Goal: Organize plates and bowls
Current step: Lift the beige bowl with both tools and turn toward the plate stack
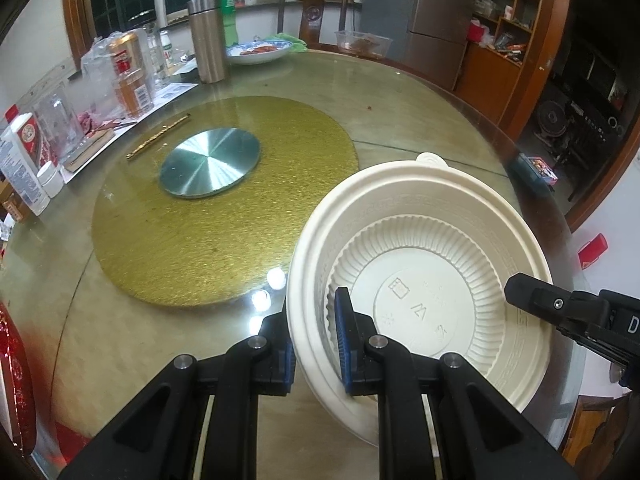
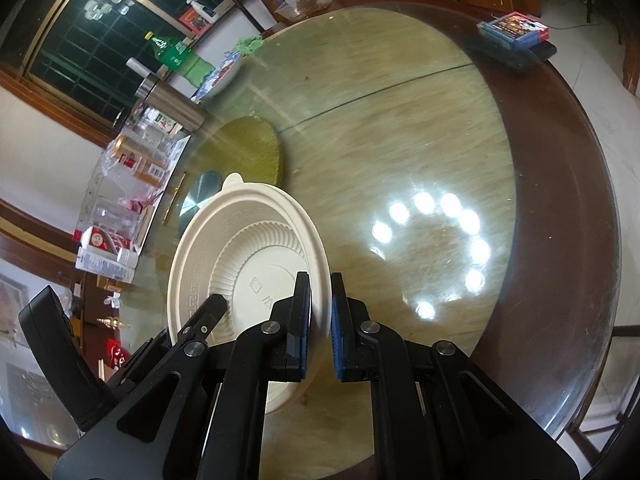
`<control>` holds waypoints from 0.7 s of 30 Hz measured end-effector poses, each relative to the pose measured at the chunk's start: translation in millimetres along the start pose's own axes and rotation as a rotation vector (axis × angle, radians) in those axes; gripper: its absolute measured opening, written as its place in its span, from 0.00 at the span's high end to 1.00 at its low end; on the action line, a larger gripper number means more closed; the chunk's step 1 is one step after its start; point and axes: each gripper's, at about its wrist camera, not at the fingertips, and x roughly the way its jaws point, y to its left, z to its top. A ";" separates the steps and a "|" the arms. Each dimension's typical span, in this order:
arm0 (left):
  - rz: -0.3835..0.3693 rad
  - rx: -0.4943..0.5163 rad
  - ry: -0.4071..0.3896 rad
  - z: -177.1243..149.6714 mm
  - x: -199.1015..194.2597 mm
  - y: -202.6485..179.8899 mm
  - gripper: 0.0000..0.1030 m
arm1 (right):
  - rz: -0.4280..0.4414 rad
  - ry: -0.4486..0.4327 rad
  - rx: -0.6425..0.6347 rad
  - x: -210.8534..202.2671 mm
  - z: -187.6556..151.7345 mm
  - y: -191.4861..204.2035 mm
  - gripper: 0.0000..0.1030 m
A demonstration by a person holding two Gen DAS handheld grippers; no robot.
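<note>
A cream plastic bowl [image 1: 420,264] with a ribbed inner wall and a small rim tab is held above the glass table. My left gripper [image 1: 316,344] is shut on its near-left rim, one finger inside and one outside. My right gripper [image 2: 320,320] is shut on the bowl's [image 2: 240,248] opposite rim in the same way. The right gripper's finger also shows at the right of the left wrist view [image 1: 560,308]. The left gripper's finger shows at the lower left of the right wrist view [image 2: 204,316]. A second shell seems nested under the bowl; I cannot tell for sure.
A round glass-topped table [image 1: 400,100] carries a gold turntable mat [image 1: 224,216] with a metal disc [image 1: 210,168]. At the far left stand a steel flask [image 1: 206,40], a green bottle [image 1: 220,4], cans and boxes. A patterned plate [image 1: 260,52] and a clear tub [image 1: 362,44] sit at the back.
</note>
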 end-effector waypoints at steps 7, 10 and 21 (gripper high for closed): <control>0.019 -0.022 -0.014 -3.1 -9.5 10.5 0.85 | 0.020 0.007 -0.034 1.7 -8.3 16.9 0.91; 0.023 -0.032 -0.020 -4.9 -13.1 16.3 0.85 | 0.027 0.007 -0.049 0.5 -10.7 22.3 0.91; 0.040 -0.074 -0.066 -10.9 -34.1 38.0 0.85 | 0.068 -0.001 -0.113 -5.3 -22.1 50.2 0.91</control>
